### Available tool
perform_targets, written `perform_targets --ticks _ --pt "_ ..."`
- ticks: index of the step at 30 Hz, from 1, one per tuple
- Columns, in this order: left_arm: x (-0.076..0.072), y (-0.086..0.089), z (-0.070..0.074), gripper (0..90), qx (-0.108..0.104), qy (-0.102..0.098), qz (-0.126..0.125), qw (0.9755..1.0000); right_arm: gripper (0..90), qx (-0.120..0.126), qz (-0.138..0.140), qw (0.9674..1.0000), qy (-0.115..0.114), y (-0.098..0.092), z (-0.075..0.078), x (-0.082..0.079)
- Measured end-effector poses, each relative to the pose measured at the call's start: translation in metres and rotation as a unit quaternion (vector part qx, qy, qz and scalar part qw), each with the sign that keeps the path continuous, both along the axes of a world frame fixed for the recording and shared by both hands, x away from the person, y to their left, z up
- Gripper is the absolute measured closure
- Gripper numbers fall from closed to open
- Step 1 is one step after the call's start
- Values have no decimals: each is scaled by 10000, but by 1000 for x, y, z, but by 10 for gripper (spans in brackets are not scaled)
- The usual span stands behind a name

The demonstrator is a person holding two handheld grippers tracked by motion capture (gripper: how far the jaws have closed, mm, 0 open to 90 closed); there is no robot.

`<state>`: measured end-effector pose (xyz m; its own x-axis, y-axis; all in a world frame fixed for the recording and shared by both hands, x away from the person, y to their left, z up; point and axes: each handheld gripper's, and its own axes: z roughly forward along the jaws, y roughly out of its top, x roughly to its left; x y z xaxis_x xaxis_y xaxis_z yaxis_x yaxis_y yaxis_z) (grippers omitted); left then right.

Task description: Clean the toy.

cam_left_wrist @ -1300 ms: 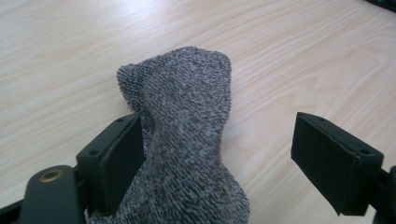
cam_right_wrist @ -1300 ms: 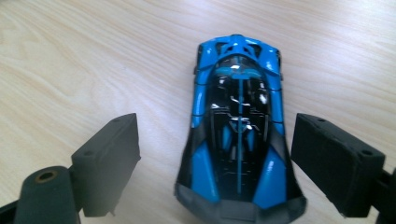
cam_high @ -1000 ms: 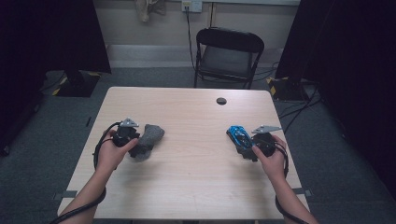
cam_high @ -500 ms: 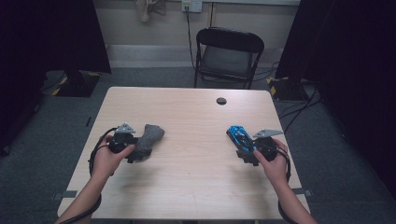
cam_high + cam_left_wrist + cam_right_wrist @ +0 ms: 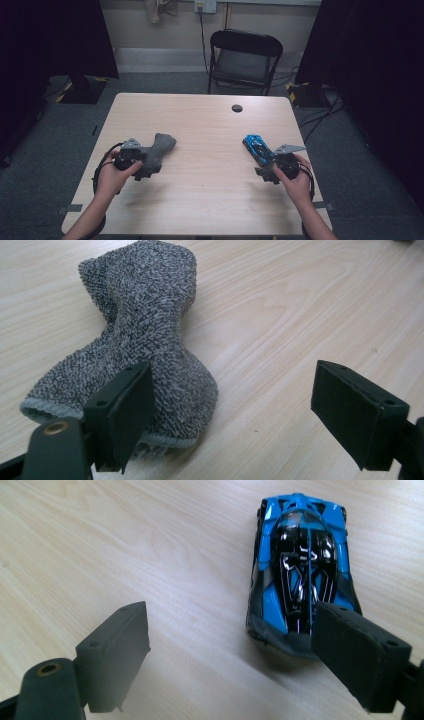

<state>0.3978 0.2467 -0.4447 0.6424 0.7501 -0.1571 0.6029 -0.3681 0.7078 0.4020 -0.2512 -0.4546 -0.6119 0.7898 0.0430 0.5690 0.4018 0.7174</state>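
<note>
Where tools gape, sock (image 5: 135,340), car (image 5: 300,575), bare tabletop (image 5: 210,130)

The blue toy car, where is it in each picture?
High view: blue toy car right of centre on the table, just ahead of the right tongs.
Right gripper view: upper right, beside the right-hand jaw.
Left gripper view: not in it.
Shared landmark: the pale wooden tabletop.

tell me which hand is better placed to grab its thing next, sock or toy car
Left, narrowly. The left gripper is open with one jaw already against the grey sock. The right gripper, also open, has the blue toy car off to one side.
</note>
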Motion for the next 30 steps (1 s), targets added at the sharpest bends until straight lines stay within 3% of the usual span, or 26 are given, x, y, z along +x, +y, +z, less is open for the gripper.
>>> perform_targets --ticks 23,30 --pt "-30 9 -17 178 -73 54 -140 9999 148 -80 160 9998 50 -6 -13 -27" --pt "-33 13 -22 176 -102 78 -73 9999 149 -65 178 9998 104 -10 -19 -32"
